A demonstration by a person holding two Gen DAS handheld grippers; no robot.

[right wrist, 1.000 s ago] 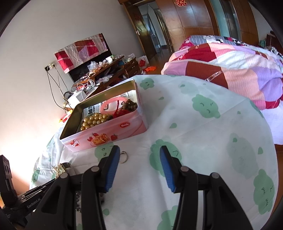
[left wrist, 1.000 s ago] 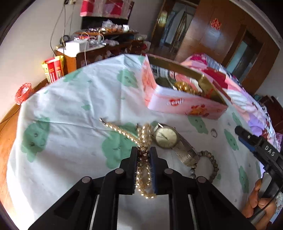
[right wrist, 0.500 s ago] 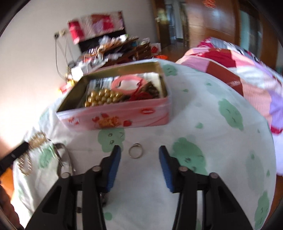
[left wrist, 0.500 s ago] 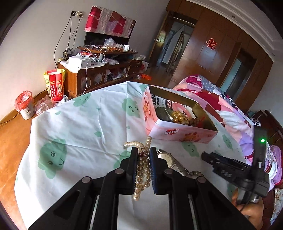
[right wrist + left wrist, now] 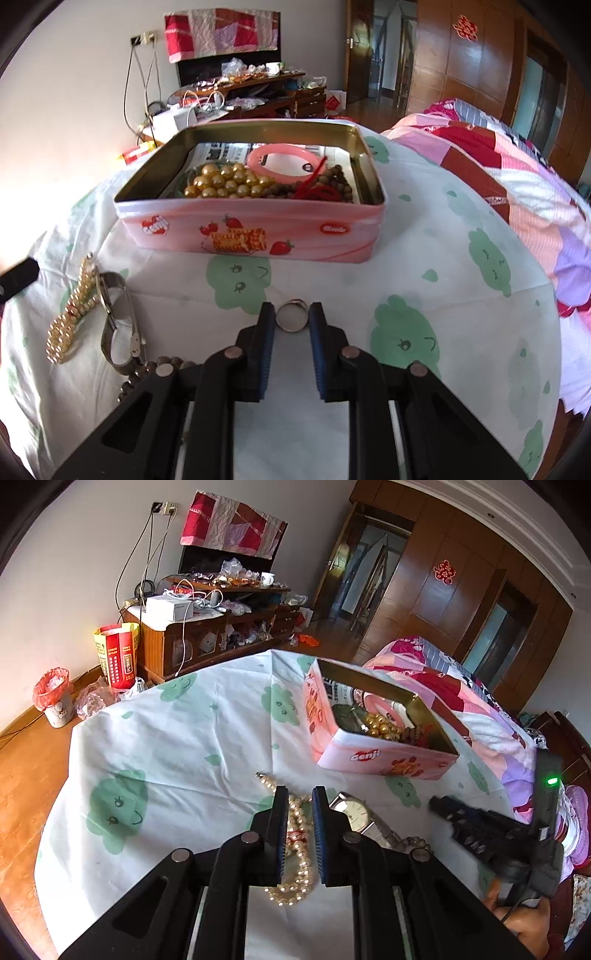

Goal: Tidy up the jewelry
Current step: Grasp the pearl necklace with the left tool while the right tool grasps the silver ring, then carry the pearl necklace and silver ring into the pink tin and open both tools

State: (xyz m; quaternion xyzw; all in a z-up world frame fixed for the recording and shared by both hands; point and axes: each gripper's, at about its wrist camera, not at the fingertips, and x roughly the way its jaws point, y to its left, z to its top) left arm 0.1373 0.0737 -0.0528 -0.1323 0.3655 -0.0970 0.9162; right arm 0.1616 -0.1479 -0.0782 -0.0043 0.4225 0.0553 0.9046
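My left gripper (image 5: pixel 299 794) is shut on a cream pearl necklace (image 5: pixel 298 853), whose strands hang down between the pads while its far end trails on the cloth. My right gripper (image 5: pixel 291 312) is open, its pads either side of a silver ring (image 5: pixel 291 314) lying on the tablecloth. The pink tin (image 5: pixel 251 229) stands behind the ring and holds gold beads (image 5: pixel 225 182), a pink bangle (image 5: pixel 286 160) and brown beads. The tin also shows in the left wrist view (image 5: pixel 373 755). A gold watch (image 5: pixel 356 812) lies right of the necklace.
A brown bead bracelet (image 5: pixel 162 363) lies beside the watch (image 5: pixel 118 317) at the left. The round table's white cloth (image 5: pixel 443 229) drops off close behind the tin. A bed (image 5: pixel 517 166) stands to the right, a cluttered cabinet (image 5: pixel 207 627) behind.
The right gripper has moved forward and narrowed around the ring. The left gripper still grips the necklace; more of it now rests on the cloth.
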